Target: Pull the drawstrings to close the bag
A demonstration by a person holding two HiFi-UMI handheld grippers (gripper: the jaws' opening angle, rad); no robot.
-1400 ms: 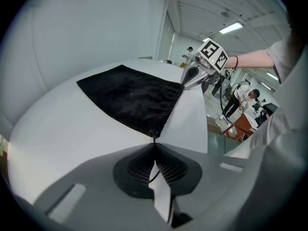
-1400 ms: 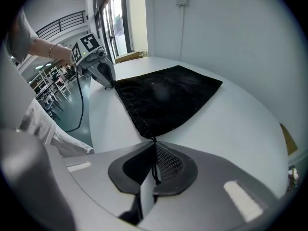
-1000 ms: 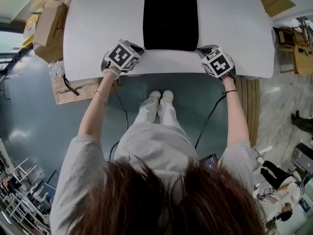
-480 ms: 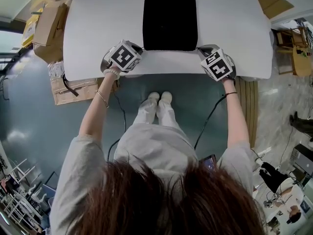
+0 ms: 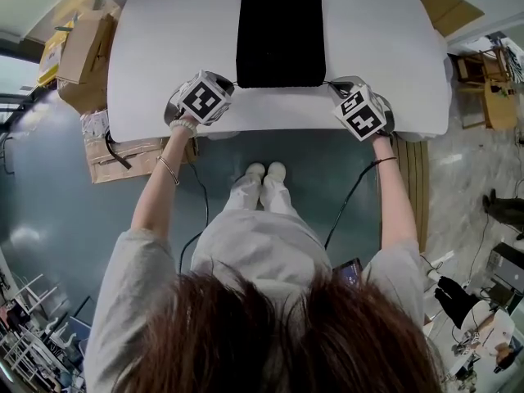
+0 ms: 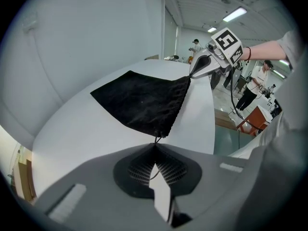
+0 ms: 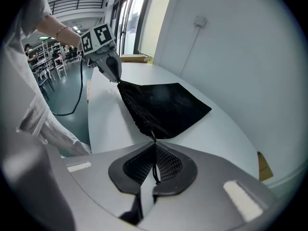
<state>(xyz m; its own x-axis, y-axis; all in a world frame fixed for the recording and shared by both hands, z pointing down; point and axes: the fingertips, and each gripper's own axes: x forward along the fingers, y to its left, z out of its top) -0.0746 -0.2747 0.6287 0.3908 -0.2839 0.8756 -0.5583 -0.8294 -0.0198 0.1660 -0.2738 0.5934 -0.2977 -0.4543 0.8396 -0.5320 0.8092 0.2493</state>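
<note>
Item: black drawstring bag (image 5: pixel 281 39), lying flat on the white table (image 5: pixel 164 47), near its middle, mouth edge towards the person and gathered in small puckers along that edge. Left gripper (image 6: pixel 155 146): jaws closed tight on the left cord (image 6: pixel 156 139), which runs short and taut from the bag's near left corner. Right gripper (image 7: pixel 154 146): jaws likewise pressed together, pinching the right cord (image 7: pixel 154 165) at the opposite corner, with a knotted end apparently hanging behind the pads. Both grippers sit at the table's near edge, one at each side of the bag. Cardboard boxes (image 5: pixel 82 47) stand on the floor left of the table.
</note>
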